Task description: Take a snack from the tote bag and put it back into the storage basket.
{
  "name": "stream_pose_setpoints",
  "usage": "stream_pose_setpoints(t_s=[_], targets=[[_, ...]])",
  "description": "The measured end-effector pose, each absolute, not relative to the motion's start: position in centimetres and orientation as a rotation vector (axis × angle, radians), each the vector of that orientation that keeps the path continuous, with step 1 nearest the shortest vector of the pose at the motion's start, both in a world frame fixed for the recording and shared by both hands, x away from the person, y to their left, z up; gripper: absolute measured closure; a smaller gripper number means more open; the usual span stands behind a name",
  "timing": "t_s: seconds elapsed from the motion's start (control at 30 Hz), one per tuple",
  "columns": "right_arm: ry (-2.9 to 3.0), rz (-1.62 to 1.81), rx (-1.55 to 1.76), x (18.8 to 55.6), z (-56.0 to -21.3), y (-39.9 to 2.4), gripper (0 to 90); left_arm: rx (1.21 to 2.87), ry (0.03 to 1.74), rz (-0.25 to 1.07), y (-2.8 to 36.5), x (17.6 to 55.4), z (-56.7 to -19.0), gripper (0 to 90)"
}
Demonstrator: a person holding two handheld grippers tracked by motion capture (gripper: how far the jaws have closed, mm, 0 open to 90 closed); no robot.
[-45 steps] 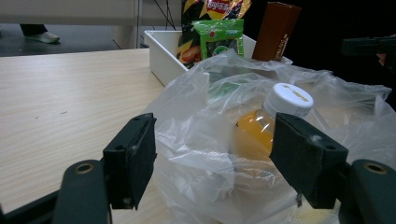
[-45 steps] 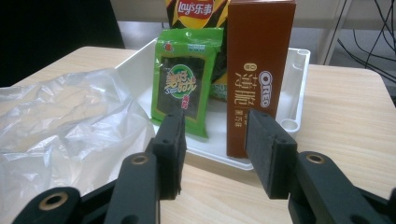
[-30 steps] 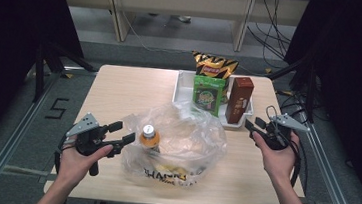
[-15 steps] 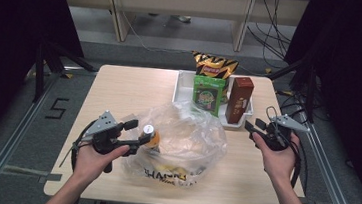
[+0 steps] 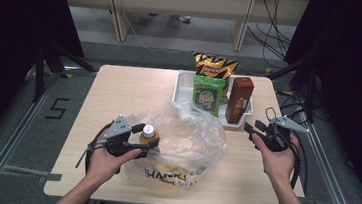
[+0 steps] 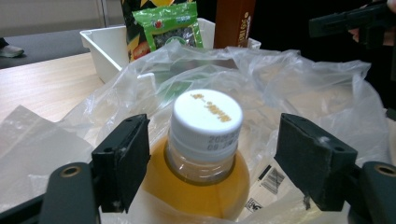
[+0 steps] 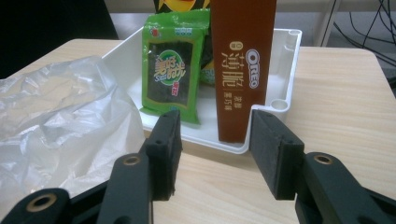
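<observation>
A small bottle [image 5: 149, 134] of orange drink with a white cap [image 6: 205, 116] stands upright at the left edge of a clear plastic bag [image 5: 190, 138]. My left gripper [image 5: 144, 138] straddles the bottle's shoulder. Its jaws have just been opening; the left pad [image 6: 123, 163] sits close against the bottle and the right pad [image 6: 313, 163] stands apart from it. My right gripper [image 5: 253, 128] hovers open with nothing between its jaws, just off the front right corner of the white tray [image 5: 182, 89], facing the brown Oreo box [image 7: 240, 65].
In the tray stand a green seaweed pack [image 5: 208, 94], the Oreo box [image 5: 239, 100] and a yellow-black chips bag [image 5: 215, 65]. The crumpled bag [image 7: 56, 121] spreads over the table's front middle. Bare wooden tabletop [image 5: 119, 91] lies at the back left.
My left gripper has moved right, up to the bottle, and its jaws now stand on either side of it. The bottle and the right gripper have kept their places.
</observation>
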State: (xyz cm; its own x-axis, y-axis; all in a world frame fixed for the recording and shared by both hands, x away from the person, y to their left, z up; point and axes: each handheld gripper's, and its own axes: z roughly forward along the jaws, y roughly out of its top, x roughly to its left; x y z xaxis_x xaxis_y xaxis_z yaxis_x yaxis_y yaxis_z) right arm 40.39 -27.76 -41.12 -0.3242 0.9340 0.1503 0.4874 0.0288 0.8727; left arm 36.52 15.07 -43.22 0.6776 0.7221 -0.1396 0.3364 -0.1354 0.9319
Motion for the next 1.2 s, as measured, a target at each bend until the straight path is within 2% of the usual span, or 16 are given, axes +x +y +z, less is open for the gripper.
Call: stream_pose_setpoints(t_s=[0.23, 0.67, 0.9, 1.2], targets=[[1.836, 1.244, 1.438, 40.7, -41.7, -28.0, 53.9, 1.775, 0.862, 0.453, 15.1, 37.0, -44.5, 25.4], [1.871, 1.235, 1.440, 40.4, -41.9, -28.3, 53.4, 1.810, 0.846, 0.450, 14.8, 37.2, -45.8, 23.3], [1.837, 1.231, 1.513, 40.2, -41.9, -28.2, 53.4, 1.807, 0.836, 0.459, 14.8, 37.3, -45.9, 26.0], [1.827, 1.249, 1.514, 40.2, -42.0, -28.4, 53.4, 1.836, 0.813, 0.455, 14.8, 37.4, -46.5, 25.1]])
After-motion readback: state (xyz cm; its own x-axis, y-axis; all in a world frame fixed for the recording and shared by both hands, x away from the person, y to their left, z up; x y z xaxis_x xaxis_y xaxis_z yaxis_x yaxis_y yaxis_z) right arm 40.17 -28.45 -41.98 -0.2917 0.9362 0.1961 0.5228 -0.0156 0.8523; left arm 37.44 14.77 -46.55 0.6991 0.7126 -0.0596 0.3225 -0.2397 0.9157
